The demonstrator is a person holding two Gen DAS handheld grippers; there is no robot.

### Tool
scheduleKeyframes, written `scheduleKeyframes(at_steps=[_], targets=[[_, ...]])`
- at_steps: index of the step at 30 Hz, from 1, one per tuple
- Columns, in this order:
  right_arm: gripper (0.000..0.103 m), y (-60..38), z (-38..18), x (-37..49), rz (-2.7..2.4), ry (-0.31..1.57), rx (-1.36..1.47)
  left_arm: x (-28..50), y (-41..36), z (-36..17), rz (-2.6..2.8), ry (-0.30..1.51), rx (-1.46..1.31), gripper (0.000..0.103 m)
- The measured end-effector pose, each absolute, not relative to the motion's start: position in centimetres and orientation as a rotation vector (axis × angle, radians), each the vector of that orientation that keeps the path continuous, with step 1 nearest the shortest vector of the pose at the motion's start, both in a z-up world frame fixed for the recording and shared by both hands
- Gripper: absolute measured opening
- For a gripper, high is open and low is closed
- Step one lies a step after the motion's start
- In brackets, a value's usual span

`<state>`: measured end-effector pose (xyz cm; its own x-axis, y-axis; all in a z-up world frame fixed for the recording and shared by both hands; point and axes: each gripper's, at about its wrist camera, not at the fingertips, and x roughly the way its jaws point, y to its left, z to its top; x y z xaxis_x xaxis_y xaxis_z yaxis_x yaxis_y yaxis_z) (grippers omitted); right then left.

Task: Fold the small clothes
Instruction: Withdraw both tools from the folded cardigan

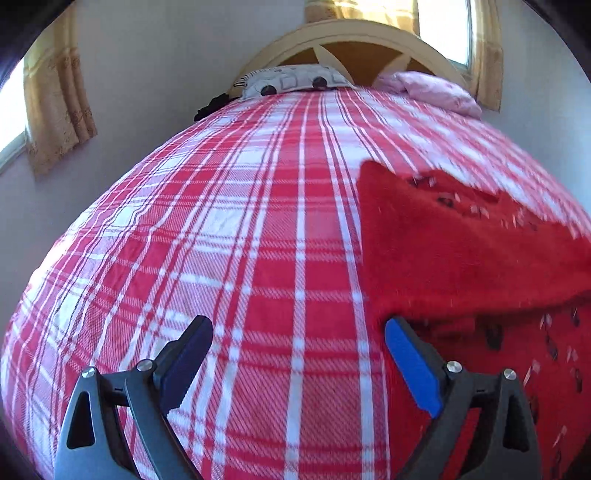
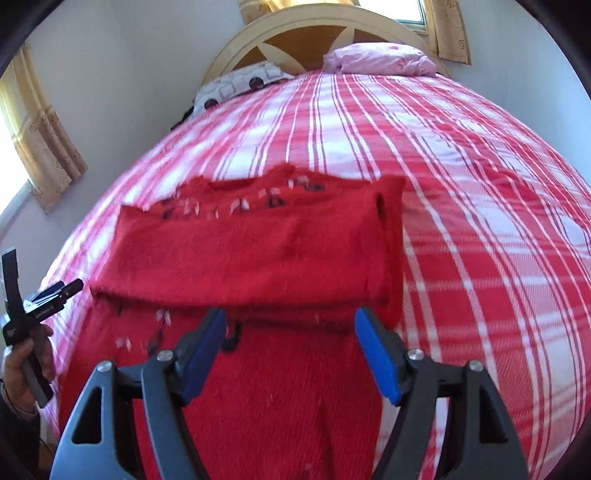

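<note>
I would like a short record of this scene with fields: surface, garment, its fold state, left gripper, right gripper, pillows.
surface: bed with red-white plaid cover
garment: red knit garment lying on the cover
fold state: one part folded over the rest, not finished
left gripper: open, empty, at the garment's edge
right gripper: open, empty, over the garment
pillows: patterned pillow and pink pillow at the headboard

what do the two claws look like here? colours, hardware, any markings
Both match: the left claw and right claw have dark grey plastic fingers with triangular cutouts, silver screws at the pivots and blue pads. In the right wrist view, the left claw's black body carries small white lettering, unreadable. No cables visible.
</note>
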<state>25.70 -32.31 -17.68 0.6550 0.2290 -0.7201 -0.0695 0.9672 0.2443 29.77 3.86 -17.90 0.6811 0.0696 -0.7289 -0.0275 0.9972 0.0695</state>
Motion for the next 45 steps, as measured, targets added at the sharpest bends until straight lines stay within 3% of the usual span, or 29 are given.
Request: scheduleKeyframes(at_steps=[8,14,45], targets=[[0.074,-31.7,-19.0,22.8,0.142,0.856,0.144,28.9,3.2,-19.2,0.06,0.855,0.089,0.095],[0.056,-30.9,-19.3,21.4,0.084,0.839,0.051,29.0,3.2,-19.4,0.053,0.863,0.078,0.095],[0.056,-29.7,-19.9,13.1,0.071,0.798,0.024,19.8,2.6,-19.4,-0.067,0.896,-0.037,0.095]])
